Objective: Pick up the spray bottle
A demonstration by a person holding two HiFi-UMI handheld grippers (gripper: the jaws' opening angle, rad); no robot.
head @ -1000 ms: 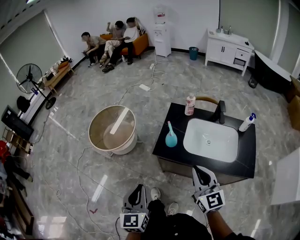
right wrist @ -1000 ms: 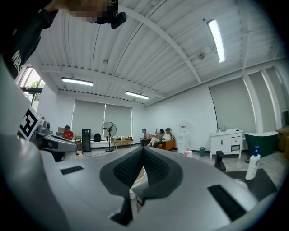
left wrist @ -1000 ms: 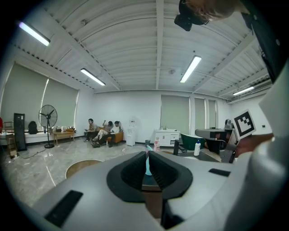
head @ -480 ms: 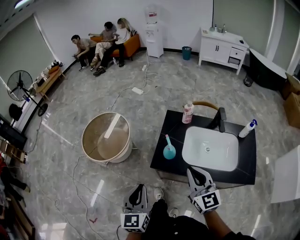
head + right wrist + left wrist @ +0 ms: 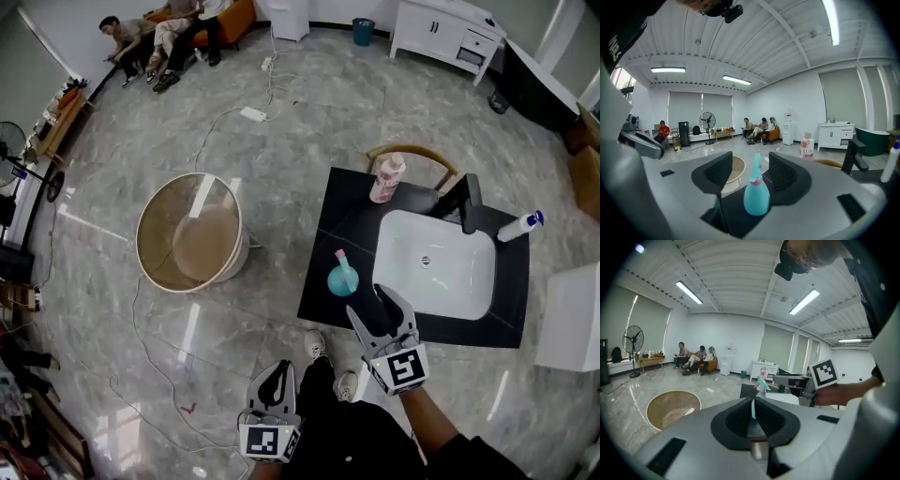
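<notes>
Right gripper [image 5: 374, 306] jaws opening; teal spray bottle [image 5: 341, 278] lined up between them, pads not touching it. Bottle stands centre frame on black table [image 5: 323, 251], left of sink [image 5: 441, 274]. Left gripper [image 5: 275, 382] jaws pressed together, empty.

The right gripper [image 5: 375, 305] has come forward over the counter's [image 5: 349, 217] near edge, now at 5 o'clock of the bottle [image 5: 342, 278]; its jaws, shut before, are opening, the bottle just ahead of them, ungripped
</notes>
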